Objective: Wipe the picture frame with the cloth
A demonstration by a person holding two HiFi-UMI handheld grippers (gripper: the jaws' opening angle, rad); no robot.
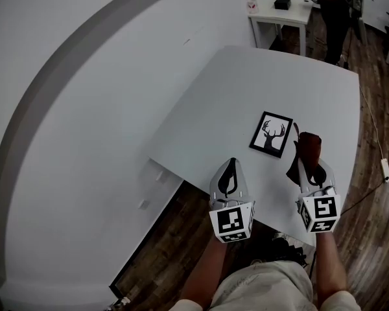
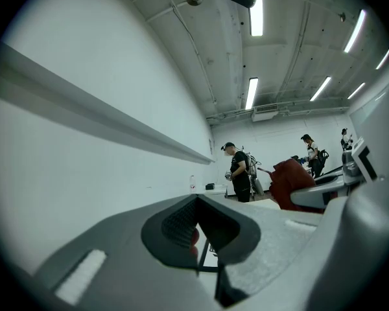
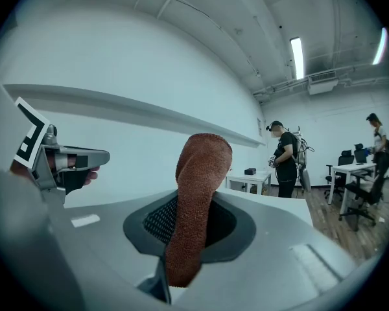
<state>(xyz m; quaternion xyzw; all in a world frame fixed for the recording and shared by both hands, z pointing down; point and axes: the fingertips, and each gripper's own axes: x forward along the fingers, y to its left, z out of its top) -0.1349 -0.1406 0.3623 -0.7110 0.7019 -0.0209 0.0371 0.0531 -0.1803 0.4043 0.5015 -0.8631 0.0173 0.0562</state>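
Observation:
The picture frame (image 1: pixel 272 135), black-edged with a deer silhouette, lies flat on the white table (image 1: pixel 246 96). My right gripper (image 1: pixel 306 159) hovers just right of the frame, shut on a dark red cloth (image 1: pixel 308 146) that sticks up out of the jaws. In the right gripper view the cloth (image 3: pixel 196 206) stands pinched between the jaws. My left gripper (image 1: pixel 231 163) is over the table's near edge, below and left of the frame, shut and holding nothing. From the left gripper view the cloth (image 2: pixel 290 181) shows to the right.
A second white table (image 1: pixel 292 15) with a small black box (image 1: pixel 282 2) stands at the back, and a person (image 1: pixel 334 5) stands beside it. Wooden floor runs along the right with a cable (image 1: pixel 384 167). A white wall fills the left.

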